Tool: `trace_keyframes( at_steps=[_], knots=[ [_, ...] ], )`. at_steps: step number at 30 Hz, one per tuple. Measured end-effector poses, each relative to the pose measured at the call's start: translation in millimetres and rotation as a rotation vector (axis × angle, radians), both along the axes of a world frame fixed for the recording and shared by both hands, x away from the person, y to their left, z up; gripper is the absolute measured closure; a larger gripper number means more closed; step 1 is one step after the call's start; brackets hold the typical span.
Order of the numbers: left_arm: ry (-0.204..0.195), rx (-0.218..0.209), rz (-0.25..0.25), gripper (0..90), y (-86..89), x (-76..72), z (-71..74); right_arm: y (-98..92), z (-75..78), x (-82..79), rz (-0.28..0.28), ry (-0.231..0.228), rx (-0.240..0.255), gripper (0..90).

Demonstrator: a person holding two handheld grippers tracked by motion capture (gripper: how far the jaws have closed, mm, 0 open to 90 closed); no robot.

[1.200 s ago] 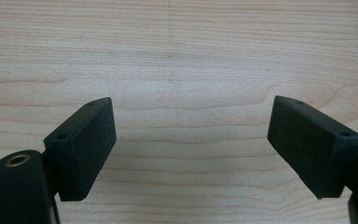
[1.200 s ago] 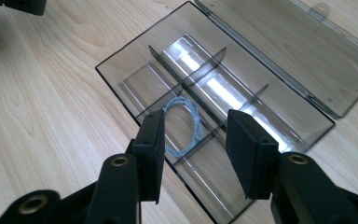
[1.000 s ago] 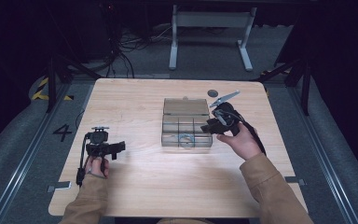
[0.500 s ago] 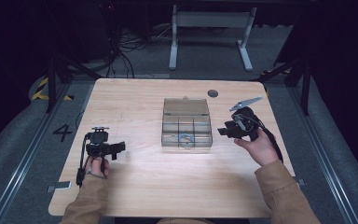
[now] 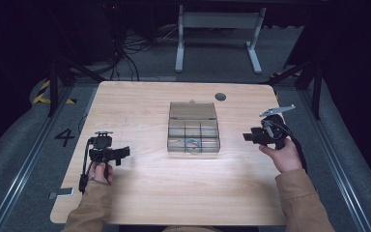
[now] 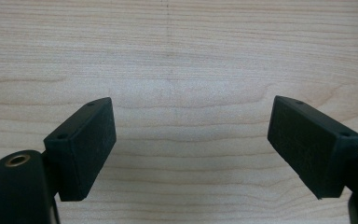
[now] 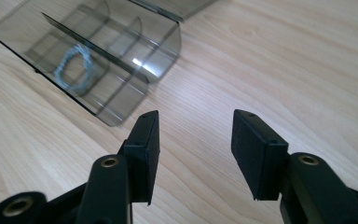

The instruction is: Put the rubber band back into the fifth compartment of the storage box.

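A smoky clear plastic box with several compartments stands open mid-table, its lid tipped back. A pale ring-shaped thing lies in a front compartment, and it looks like a loop of beads in the right gripper view. My right gripper is open and holds nothing, to the right of the box and apart from it. My left gripper rests at the table's left front, open over bare wood, with nothing between its pads.
The wooden table has a dark round grommet near its far edge. A cable trails from the right gripper. Beyond the table stand a metal frame's legs and floor cables. A "4" marks the floor at left.
My right gripper has drawn back from the box to the right side of the table. The left gripper has stayed put.
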State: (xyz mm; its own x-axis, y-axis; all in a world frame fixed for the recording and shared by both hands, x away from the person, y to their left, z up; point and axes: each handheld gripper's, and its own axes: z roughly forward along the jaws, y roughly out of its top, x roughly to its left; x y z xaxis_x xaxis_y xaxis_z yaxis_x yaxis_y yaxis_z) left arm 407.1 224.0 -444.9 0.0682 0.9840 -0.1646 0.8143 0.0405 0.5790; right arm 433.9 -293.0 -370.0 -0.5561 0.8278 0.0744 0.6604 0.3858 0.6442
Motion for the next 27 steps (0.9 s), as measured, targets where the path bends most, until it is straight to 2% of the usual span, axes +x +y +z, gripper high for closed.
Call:
trace_keyframes(
  at_steps=[7,12,15,18,20,22,24,27],
  knots=[
    [0.000,0.000,0.001,16.0,0.1,0.3,-0.3,-9.3,-21.3,6.7,-0.047,0.026,-0.038,53.5],
    [0.004,-0.001,-0.001,16.0,-0.3,0.2,-0.3,-11.0,-39.2,10.5,-0.029,0.029,-0.060,53.5],
    [0.003,0.000,-0.002,16.0,-0.2,0.3,-0.3,-11.2,-46.4,12.7,-0.022,0.040,-0.053,53.6],
    [0.003,0.001,-0.003,16.0,0.1,0.6,-0.6,-10.4,-53.1,14.4,-0.028,0.053,-0.079,54.2],
    [0.003,0.001,-0.002,16.0,0.2,0.5,-0.6,-11.1,-57.8,14.8,-0.031,0.056,-0.058,54.0],
    [0.003,0.001,-0.004,16.0,0.4,0.4,-0.5,-10.0,-61.9,14.8,-0.029,0.067,-0.065,53.4],
    [0.002,0.001,-0.003,16.0,0.3,0.4,-0.5,-7.2,-66.5,13.4,-0.007,0.060,-0.093,53.2],
    [0.002,0.003,-0.004,16.0,0.6,0.7,-0.5,-4.0,-71.1,9.7,0.021,0.029,-0.100,52.2]
  ],
)
